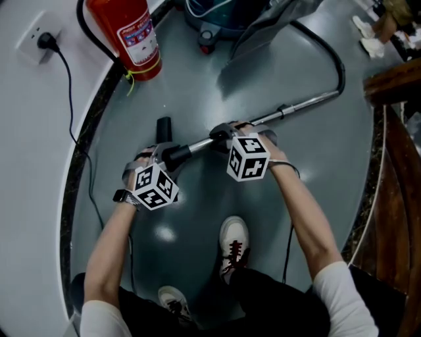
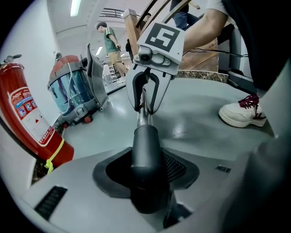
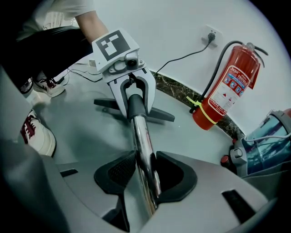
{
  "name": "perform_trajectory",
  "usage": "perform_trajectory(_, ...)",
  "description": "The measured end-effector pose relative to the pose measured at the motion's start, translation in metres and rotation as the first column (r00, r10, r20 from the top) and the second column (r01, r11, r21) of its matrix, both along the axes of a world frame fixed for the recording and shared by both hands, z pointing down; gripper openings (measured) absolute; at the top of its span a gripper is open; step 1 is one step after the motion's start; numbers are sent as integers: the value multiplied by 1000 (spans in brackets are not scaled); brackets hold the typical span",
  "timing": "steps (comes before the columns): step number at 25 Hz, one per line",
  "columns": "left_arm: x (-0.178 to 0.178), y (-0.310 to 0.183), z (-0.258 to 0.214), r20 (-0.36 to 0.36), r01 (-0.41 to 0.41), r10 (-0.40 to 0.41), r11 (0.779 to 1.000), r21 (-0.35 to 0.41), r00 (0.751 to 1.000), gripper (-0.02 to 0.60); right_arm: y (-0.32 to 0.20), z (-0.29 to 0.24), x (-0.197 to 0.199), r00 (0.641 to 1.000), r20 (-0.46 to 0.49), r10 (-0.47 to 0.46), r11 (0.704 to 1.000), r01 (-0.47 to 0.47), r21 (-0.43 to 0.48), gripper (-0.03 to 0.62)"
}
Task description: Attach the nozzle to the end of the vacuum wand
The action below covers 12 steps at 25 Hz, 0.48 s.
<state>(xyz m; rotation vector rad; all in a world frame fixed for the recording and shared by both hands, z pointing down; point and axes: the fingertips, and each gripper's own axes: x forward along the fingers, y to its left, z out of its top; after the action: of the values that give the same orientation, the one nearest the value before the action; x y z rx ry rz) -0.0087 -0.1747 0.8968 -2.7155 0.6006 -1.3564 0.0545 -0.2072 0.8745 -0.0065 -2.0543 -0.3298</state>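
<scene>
Red cylindrical fire extinguisher (image 1: 135,36): its top is running off the head view's upper edge, its label print is showing too small to read, and the blue canister vacuum cleaner (image 1: 217,16) beside it is being cut by the same edge. Dark grey plastic nozzle (image 2: 145,150): its near end is lying hidden between the left gripper's (image 1: 164,155) jaws, and its floor head is lying mostly behind that gripper in the head view. Chrome metal vacuum wand (image 3: 142,136): its near end is being hidden between the right gripper's (image 1: 225,133) jaws.
</scene>
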Motion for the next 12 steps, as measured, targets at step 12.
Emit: perform_trajectory(12,10,-4,-4,-26,-5,5,1000,-13,1000,176,-4,11,5,994,-79,-74,997,77,29,179)
